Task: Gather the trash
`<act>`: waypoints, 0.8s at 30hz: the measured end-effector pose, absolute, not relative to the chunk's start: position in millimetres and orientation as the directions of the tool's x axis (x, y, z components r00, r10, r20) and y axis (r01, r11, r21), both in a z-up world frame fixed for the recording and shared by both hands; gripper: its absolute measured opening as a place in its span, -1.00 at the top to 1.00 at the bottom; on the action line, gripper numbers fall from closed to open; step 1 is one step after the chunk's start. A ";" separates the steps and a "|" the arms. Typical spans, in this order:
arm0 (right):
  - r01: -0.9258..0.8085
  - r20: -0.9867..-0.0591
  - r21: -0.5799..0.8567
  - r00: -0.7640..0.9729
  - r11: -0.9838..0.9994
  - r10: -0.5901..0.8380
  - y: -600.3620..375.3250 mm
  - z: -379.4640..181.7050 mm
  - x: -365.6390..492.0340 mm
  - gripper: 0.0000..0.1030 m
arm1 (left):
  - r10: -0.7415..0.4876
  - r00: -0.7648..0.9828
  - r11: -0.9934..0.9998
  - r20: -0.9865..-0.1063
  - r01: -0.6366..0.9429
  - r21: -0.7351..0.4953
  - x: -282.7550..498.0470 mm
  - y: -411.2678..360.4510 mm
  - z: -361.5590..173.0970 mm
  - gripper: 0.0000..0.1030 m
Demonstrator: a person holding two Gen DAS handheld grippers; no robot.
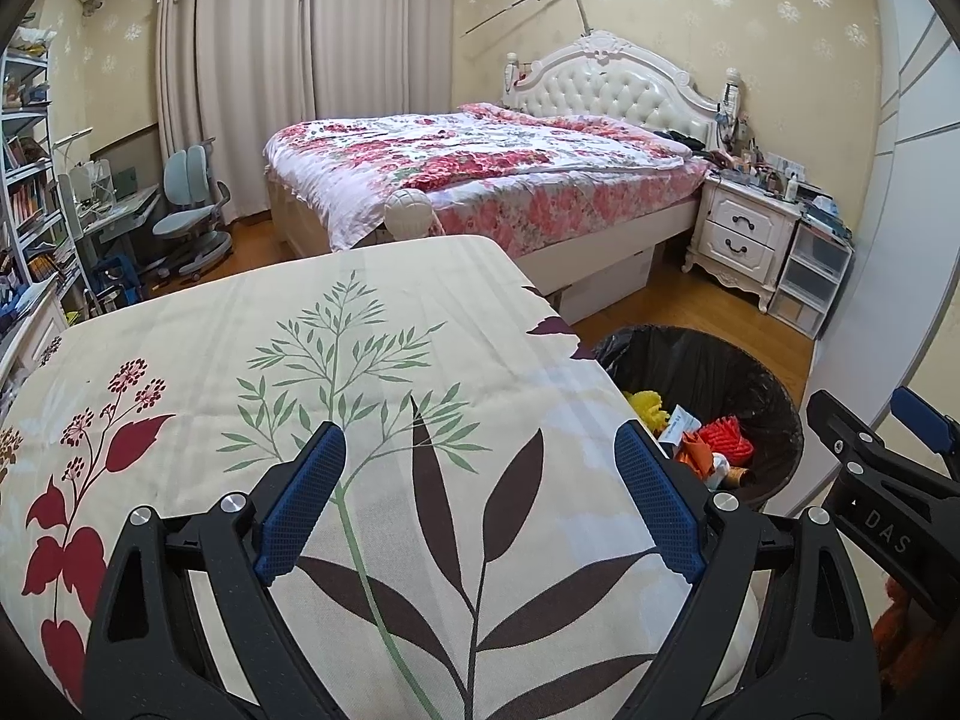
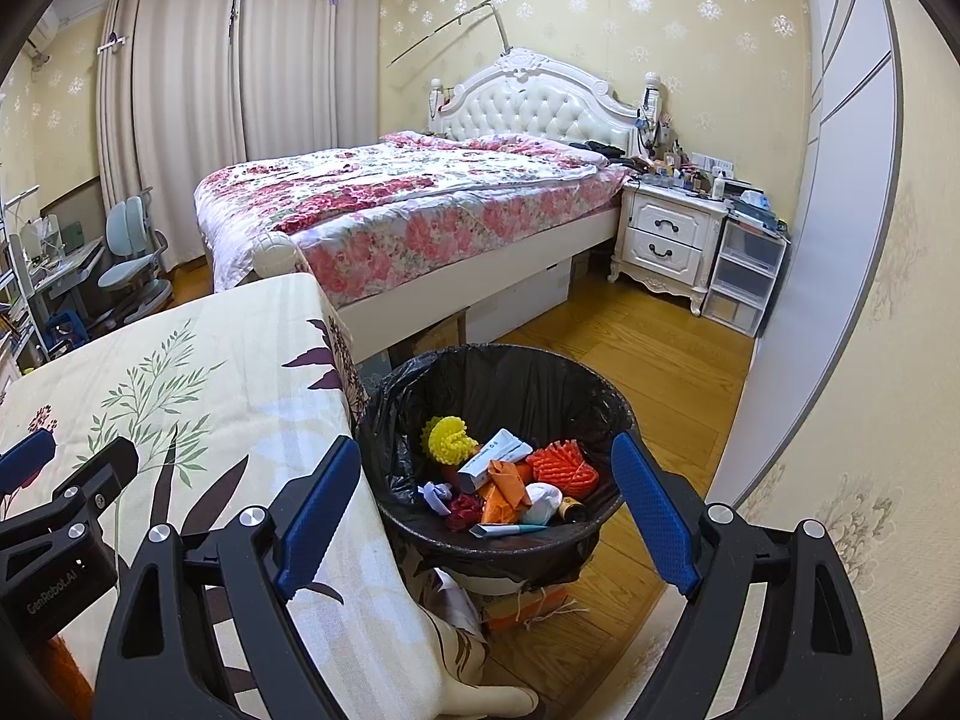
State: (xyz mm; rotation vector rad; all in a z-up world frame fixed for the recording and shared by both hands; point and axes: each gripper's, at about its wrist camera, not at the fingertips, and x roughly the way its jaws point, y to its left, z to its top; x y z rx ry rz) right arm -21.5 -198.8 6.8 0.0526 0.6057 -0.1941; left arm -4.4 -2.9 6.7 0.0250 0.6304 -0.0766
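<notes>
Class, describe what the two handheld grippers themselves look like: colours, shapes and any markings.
Both the left gripper and the right gripper have black plastic clamp-like frames with triangular cut-outs, silver round bolts and blue textured finger pads. White lettering marks their sides. No cables or sleeves show.

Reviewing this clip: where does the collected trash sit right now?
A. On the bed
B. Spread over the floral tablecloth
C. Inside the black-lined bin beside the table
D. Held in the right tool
C: the trash lies in the black-lined bin beside the table; the left tool and right tool are both open and hold nothing.
</notes>
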 end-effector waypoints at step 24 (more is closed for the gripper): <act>0.196 -0.571 -0.009 0.804 0.980 -0.166 -198.7 6.7 -21.3 -0.61 | -0.052 0.816 0.997 -0.575 0.075 0.016 -3.9 -3.9 10.5 -0.73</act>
